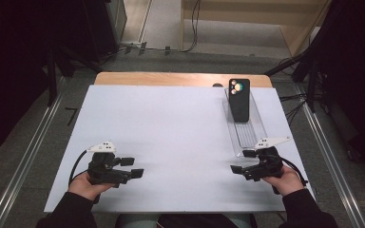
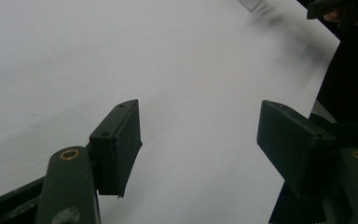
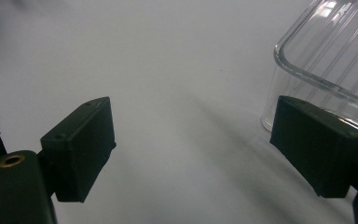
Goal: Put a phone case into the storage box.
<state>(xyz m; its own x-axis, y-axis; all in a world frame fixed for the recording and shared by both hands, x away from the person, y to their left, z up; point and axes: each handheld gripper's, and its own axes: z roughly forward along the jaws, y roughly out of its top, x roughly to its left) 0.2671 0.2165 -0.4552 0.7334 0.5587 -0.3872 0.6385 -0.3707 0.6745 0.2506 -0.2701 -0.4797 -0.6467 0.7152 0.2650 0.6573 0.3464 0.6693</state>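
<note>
A black phone [image 1: 239, 99] with its camera lenses up lies in the far end of a long clear plastic tray [image 1: 248, 135] at the right of the white board [image 1: 171, 137]. My right gripper [image 1: 242, 161] rests just below the tray's near end, open, nothing between its jaws; the tray's corner [image 3: 326, 56] rises right beside its right jaw. My left gripper [image 1: 132, 167] sits near the board's front left, open and empty, its jaws [image 2: 200, 144] over bare white surface.
The white board lies on a wooden table [image 1: 180, 78]. Its front edge runs close behind both hands. Metal rails [image 1: 330, 156] flank the table on the floor, with cables at the right. The other gripper [image 2: 340, 9] shows far off in the left gripper view.
</note>
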